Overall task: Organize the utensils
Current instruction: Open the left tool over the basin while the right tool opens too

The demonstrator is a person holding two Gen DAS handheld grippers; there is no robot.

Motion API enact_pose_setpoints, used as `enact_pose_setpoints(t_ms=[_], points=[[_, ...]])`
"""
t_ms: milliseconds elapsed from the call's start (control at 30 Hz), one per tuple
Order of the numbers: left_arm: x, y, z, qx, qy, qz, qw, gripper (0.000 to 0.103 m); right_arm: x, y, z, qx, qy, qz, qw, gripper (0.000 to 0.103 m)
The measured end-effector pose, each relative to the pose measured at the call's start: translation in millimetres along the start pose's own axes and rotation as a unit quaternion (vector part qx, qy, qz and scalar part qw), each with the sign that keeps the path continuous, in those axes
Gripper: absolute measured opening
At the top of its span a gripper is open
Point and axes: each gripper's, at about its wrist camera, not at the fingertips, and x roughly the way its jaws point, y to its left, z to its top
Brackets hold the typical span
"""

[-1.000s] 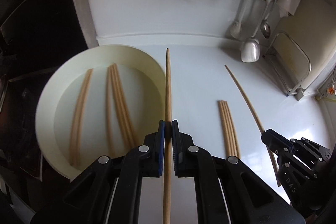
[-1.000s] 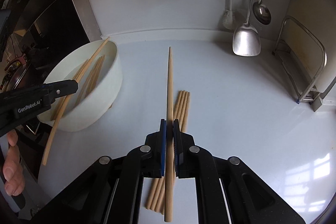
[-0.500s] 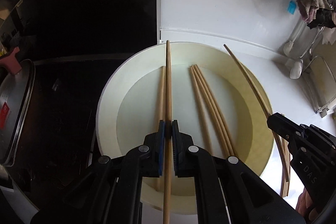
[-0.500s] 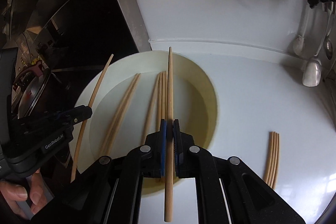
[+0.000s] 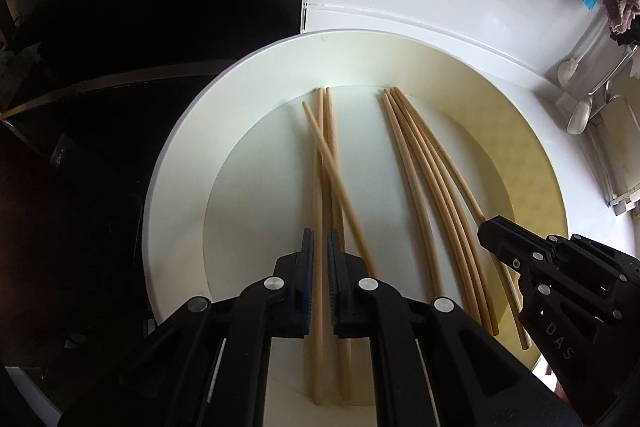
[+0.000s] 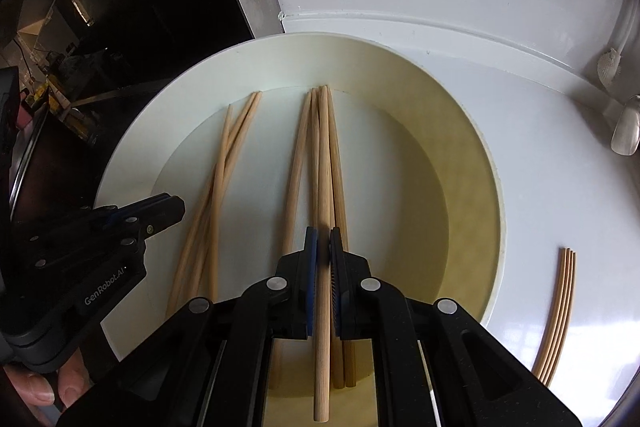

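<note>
Over the cream basin at the left end of the white desk, both our claws point steeply down into it. Our left claw is clenched on one wooden chopstick, which runs up between the blue pads toward the basin's far wall, alongside two loose sticks on the floor of the basin; one of those crosses over slantwise. Our right claw is likewise clenched on its own chopstick, held lengthwise above a close bundle of sticks lying in the middle of the basin, its blunt end jutting out toward the camera. Seen from the left wrist, the right claw enters from the right edge, with its stick lying in line with that curved bundle. At the right of the basin, out on the bare desk, a small group of chopsticks lies side by side, well apart from the rim. Fingers of the left hand show at the lower left corner of the right wrist view. Ladles hang at the far right wall.
</note>
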Motion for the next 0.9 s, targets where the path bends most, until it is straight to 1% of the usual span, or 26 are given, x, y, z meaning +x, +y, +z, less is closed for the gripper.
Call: enact_pose_setpoints(t_ms=[233,267,300,333,400,433,467,500,533,600,700,733,800,900], points=[[7,-1,4,0.004,0.009,-0.004,0.9999,0.007,10,-3,-1,0.003,0.015,-0.005,1.0,0.007],[6,-1,4,0.0,0.009,-0.006,0.9999,0.008,9,-3,-1,0.003,0.013,-0.006,1.0,0.009],[5,1,5,-0.003,0.008,-0.008,0.9999,0.013,7,-3,-1,0.003,0.01,-0.009,1.0,0.019],[3,1,5,-0.004,0.006,-0.009,0.9999,0.017,8,-3,1,0.003,0.007,-0.011,1.0,0.027],[-3,4,5,-0.004,-0.002,-0.005,1.0,0.03,1,-2,0,-0.003,-0.004,-0.018,1.0,0.028],[-6,5,5,-0.005,-0.006,-0.003,1.0,0.033,-1,-2,-1,-0.006,-0.006,-0.021,1.0,0.028],[-8,6,5,-0.006,-0.01,-0.001,0.9999,0.039,-7,-2,-4,-0.007,-0.008,-0.022,1.0,0.028],[-11,7,5,-0.007,-0.014,0.0,0.9999,0.046,-9,-2,-6,-0.006,-0.01,-0.02,1.0,0.029],[-14,6,4,-0.008,-0.019,0.002,0.9998,0.048,-11,-2,-7,-0.005,-0.013,-0.019,1.0,0.032],[-21,7,3,-0.007,-0.029,0.003,0.9996,0.058,-17,-3,-10,-0.005,-0.019,-0.017,1.0,0.036],[-30,7,-2,-0.005,-0.038,0.005,0.9993,0.061,-28,-4,-16,-0.007,-0.026,-0.019,0.999,0.037],[-33,7,-4,-0.006,-0.039,0.005,0.9992,0.062,-31,-4,-18,-0.008,-0.029,-0.02,0.999,0.039],[-39,7,-9,-0.008,-0.043,0.006,0.999,0.068,-40,-5,-23,-0.007,-0.035,-0.021,0.999,0.041],[-48,4,-16,-0.01,-0.05,0.006,0.9987,0.071,-54,-7,-31,-0.001,-0.044,-0.019,0.999,0.044]])
